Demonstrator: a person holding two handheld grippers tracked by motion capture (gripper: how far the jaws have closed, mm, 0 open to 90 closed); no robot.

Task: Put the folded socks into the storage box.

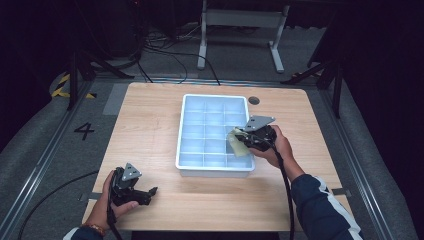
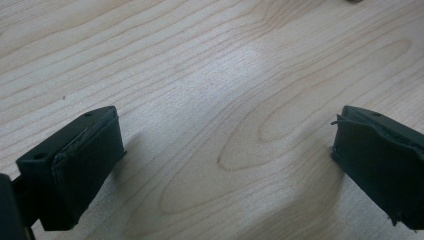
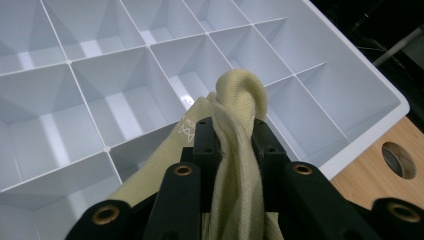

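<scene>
A white tray [image 1: 181, 135] divided into several compartments sits in the middle of the wooden table [image 1: 150, 120]. My right gripper [image 1: 243, 138] hangs over the tray's right side, shut on a pale yellow cloth [image 1: 237, 143]. In the right gripper view that cloth [image 3: 239, 100] bunches up between the jaws and droops toward the tray compartments [image 3: 125, 95]. Near the table's front left corner my left gripper [image 1: 150, 195] rests low on the wood. The left gripper view has its jaws wide apart over bare table [image 2: 220, 100], open and holding nothing.
A round hole [image 1: 254, 100] marks the table behind the tray's right corner. Beyond the far edge stand a metal frame [image 1: 240, 30] and cables on the floor. Bare wood lies left of and in front of the tray.
</scene>
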